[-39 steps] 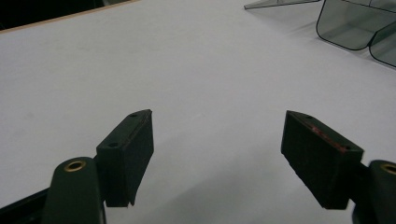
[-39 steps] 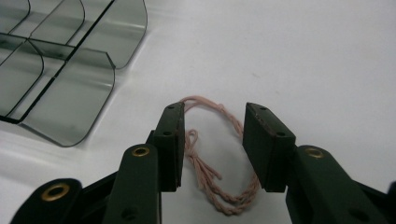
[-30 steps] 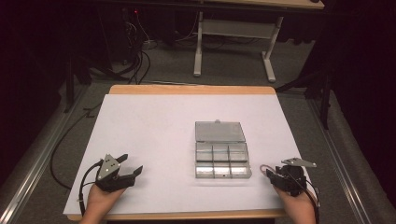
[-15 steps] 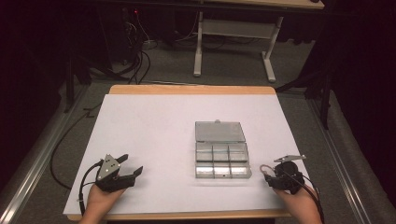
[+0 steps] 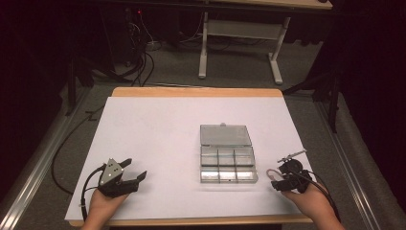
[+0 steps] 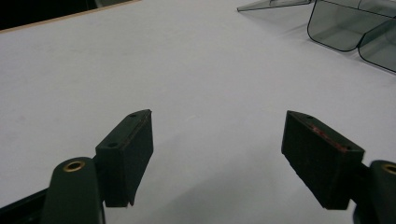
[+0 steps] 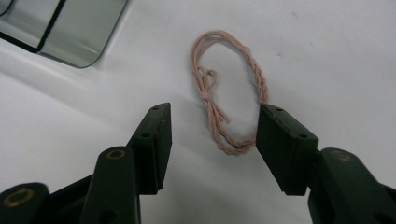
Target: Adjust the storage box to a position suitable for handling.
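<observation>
A clear plastic compartment box (image 5: 226,155) lies open at the centre right of the white table, lid flat behind it. A small loop of pink knotted cord (image 7: 227,88) lies on the table just right of the box, also seen as the pink cord (image 5: 272,173) in the high view. My right gripper (image 5: 276,183) is tipped down over the cord, open, its jaws straddling the near end of the loop (image 7: 212,135). My left gripper (image 5: 134,170) rests open at the front left, nothing between its jaws (image 6: 217,154).
White sheet covers the table (image 5: 158,134), with a wooden edge showing at the back and front. The box's corner compartments (image 6: 348,28) lie far ahead of the left gripper. Cables and a white table frame (image 5: 239,33) stand on the floor behind.
My right gripper has tilted forward and down toward the pink cord beside the box. The left gripper has stayed put.
</observation>
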Available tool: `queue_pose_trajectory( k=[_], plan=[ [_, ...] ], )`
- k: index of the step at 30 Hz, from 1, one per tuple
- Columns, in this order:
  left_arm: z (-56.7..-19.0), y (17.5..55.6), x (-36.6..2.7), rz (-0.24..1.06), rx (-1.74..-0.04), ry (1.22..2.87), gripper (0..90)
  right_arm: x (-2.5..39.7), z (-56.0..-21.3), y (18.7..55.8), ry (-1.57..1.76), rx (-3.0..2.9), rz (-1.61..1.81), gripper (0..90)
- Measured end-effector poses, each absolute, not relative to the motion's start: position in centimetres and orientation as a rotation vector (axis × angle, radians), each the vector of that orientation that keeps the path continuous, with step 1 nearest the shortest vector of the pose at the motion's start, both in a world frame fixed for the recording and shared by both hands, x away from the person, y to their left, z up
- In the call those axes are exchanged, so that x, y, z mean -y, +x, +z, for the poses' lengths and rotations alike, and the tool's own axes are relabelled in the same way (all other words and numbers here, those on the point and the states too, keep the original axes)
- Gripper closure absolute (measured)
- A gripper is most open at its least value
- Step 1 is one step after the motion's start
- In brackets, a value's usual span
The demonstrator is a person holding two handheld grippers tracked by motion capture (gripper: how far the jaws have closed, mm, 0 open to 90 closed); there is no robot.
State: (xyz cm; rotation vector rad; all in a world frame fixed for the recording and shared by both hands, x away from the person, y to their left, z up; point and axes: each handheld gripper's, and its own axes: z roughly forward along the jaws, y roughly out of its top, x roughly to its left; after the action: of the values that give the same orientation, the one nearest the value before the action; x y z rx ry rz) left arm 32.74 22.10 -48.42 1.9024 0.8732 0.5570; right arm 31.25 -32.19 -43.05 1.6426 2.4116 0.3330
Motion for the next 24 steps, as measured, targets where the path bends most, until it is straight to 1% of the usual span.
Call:
queue_pose_trajectory(
  k=[8, 24],
  plan=[
    [-48.4, 32.8, -22.1, 0.556, -0.873, 1.907, 25.8, 32.7, -42.7, 32.6, 1.646, -2.492, 0.257, 41.6],
    [-48.4, 32.8, -22.1, 0.551, -0.87, 1.909, 25.9, 32.7, -43.2, 35.3, 1.654, -2.589, 0.13, 38.4]
  ],
)
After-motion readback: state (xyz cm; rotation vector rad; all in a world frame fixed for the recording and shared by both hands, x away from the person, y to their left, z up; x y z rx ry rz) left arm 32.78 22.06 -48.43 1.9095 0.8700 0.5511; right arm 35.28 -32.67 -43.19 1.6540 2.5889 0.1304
